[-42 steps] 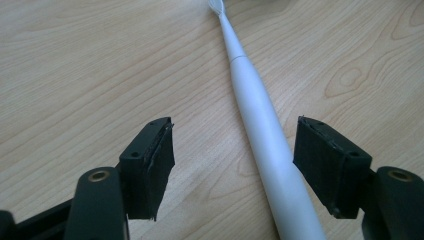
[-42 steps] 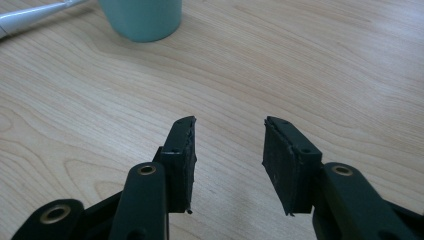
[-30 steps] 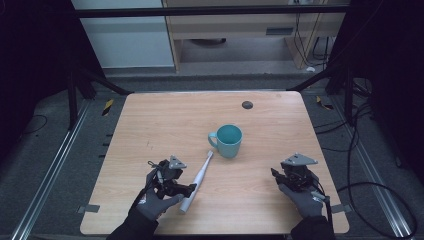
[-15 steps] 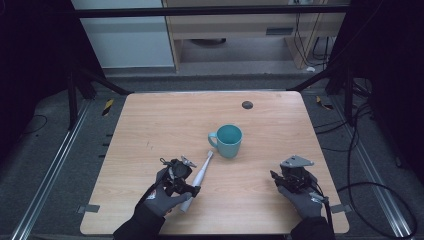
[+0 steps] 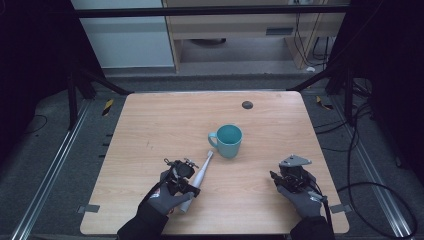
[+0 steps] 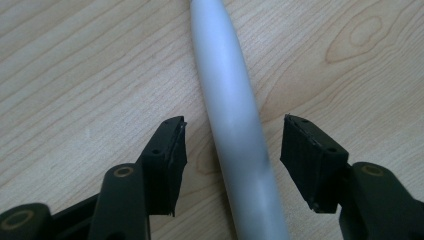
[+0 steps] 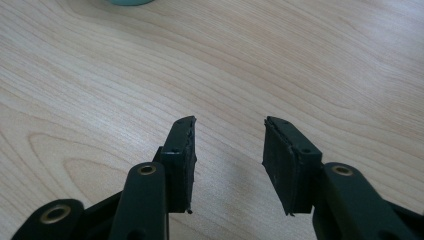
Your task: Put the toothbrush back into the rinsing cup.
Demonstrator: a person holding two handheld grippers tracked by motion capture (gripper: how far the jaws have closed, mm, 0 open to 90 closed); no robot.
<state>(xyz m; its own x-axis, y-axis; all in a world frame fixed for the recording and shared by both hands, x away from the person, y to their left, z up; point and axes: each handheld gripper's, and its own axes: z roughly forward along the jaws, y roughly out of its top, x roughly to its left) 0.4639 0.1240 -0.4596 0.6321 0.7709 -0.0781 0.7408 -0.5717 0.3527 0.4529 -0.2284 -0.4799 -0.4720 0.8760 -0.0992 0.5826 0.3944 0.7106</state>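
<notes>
A white electric toothbrush (image 5: pixel 198 176) lies flat on the wooden table (image 5: pixel 160 125), its head pointing toward a teal mug (image 5: pixel 227 140). My left gripper (image 5: pixel 181 177) hovers right over its handle and is open. In the left gripper view the grey-white handle (image 6: pixel 232 125) runs between the two black pads (image 6: pixel 170 155), touching neither. My right gripper (image 5: pixel 287 180) rests low over bare wood at the front right, open with nothing between its pads (image 7: pixel 182 155). The mug's base (image 7: pixel 122 2) peeks in at the top edge of the right gripper view.
A small dark round hole or cap (image 5: pixel 246 104) sits near the table's far edge. Beyond the table are dark frame struts, floor rails and cables. Bare wood lies left of the toothbrush and between the two hands.
My left gripper has slid right and forward onto the toothbrush handle, now straddling it. The right gripper has barely shifted. Toothbrush and mug stay put.
</notes>
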